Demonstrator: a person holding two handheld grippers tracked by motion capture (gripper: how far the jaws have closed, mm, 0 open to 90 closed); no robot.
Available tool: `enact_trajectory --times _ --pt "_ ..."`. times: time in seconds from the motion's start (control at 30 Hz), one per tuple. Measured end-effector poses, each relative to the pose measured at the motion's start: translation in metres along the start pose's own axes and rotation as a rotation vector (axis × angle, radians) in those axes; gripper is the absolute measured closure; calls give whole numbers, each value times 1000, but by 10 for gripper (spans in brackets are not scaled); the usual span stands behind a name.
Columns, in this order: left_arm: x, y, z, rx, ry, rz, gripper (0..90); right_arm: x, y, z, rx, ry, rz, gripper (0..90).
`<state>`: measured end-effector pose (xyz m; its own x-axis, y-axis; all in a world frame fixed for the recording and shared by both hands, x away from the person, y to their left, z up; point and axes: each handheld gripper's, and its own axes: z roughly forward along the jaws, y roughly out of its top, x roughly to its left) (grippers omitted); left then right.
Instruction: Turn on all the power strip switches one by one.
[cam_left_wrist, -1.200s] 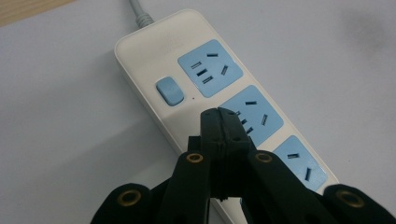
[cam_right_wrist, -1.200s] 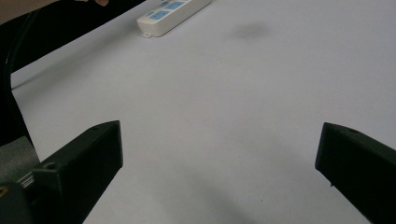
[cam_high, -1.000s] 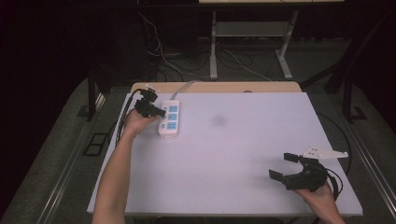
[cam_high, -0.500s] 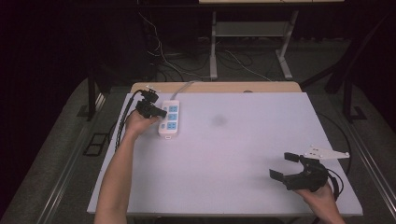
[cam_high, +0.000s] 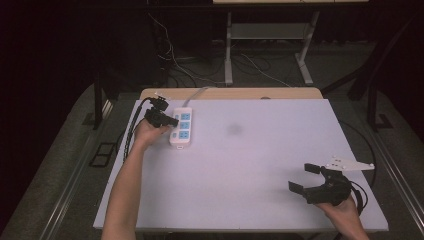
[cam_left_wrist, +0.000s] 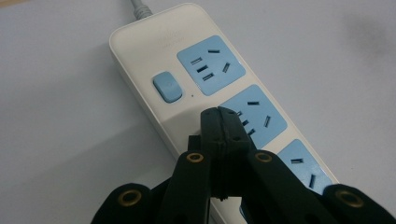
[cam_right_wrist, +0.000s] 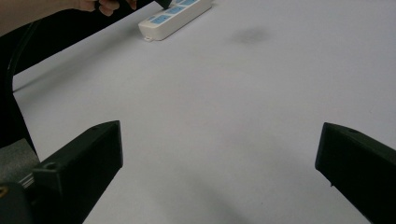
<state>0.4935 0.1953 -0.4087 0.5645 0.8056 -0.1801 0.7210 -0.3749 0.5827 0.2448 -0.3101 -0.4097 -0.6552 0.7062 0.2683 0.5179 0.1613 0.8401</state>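
No readable text; the power strip's (cam_left_wrist: 201, 88) embossed mark is illegible.

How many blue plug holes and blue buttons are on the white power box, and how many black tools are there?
Blue sockets on the power strip: 3
Blue buttons: 1
Black tools: 2, the left tool and the right tool
Total: 6

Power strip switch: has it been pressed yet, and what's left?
Done: the left gripper, jaws shut, sits over the power strip. In hand: its tip rests on the white casing just short of the blue switch, not on it. Left: reaching and pressing the switch. The right gripper waits open, holding nothing.
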Motion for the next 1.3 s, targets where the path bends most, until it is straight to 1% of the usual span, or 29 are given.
enact_trajectory --times 0.07,0.1,0.13,0.23,0.3,0.4,0.5,0.57,0.63,0.77,1.0,1.07,1.13,1.27,1.3 --pt "1 0 0 0 -4 -4 900 0 0 0 0 0 0 7" --pt "2 0 0 -2 -10 -18 900 0 0 0 0 0 0 7" --pt "2 0 1 -1 -14 -22 900 0 0 0 0 1 0 7" --pt "1 0 1 5 -8 -14 900 0 0 0 -1 1 1 7" --pt "2 0 1 5 -11 -21 900 0 0 0 -2 2 3 7" --pt "3 0 2 2 -19 -43 900 1 0 0 -4 3 2 7" --pt "2 1 2 9 -7 -35 900 1 0 -1 -7 5 2 7" --pt "3 0 2 4 -16 -51 900 1 0 -1 -11 4 1 7" --pt "3 -1 2 -3 -18 -56 900 1 0 -2 -13 2 -2 7" --pt "0 0 2 4 2 -41 900 0 0 -3 -13 -3 4 7" --pt "-2 1 2 6 18 -50 899 0 0 -3 -11 -2 5 7" --pt "-3 1 2 6 24 -44 899 -1 0 -3 -12 -2 7 7" --pt "-4 3 2 2 25 -47 899 -1 0 -3 -12 -2 6 7" --pt "-8 6 4 14 55 -16 899 -1 0 -3 -12 -3 7 7" --pt "-8 7 4 16 56 -12 899 -1 0 -3 -12 -3 8 7"
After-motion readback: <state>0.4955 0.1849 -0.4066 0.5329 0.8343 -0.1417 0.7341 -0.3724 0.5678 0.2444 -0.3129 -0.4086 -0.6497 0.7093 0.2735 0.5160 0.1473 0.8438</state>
